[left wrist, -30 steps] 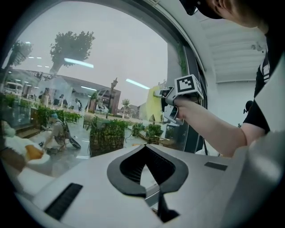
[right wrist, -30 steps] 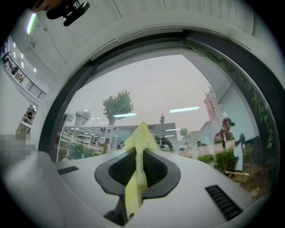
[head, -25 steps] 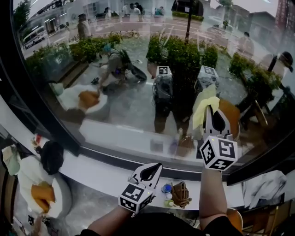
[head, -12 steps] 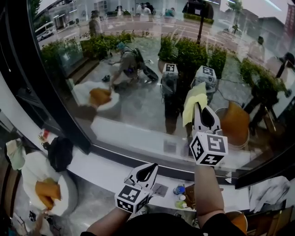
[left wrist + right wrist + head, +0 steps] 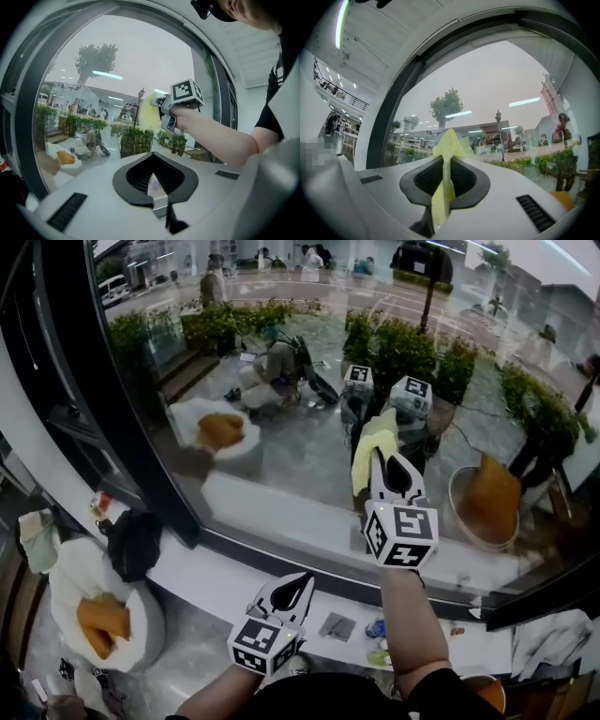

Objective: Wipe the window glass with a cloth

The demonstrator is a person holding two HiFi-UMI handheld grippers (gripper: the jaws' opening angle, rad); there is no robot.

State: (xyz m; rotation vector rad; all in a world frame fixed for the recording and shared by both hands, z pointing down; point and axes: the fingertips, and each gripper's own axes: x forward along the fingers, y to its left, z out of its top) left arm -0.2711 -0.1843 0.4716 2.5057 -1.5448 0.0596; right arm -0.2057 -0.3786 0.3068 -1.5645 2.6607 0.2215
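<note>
My right gripper is raised to the window glass, shut on a yellow cloth that presses against the pane. In the right gripper view the cloth runs as a folded strip between the shut jaws of the right gripper and fans out at the tip. My left gripper hangs low over the white sill, shut with nothing in it. From the left gripper I see the right gripper with the cloth against the glass.
A thick black frame borders the pane on the left and along the bottom. Small bottles and a grey card lie on the sill. A black bag and a white chair with an orange cushion stand below left.
The right gripper has carried the cloth leftward and a little up across the glass. The left gripper has stayed low by the sill. My view has swung to the left.
</note>
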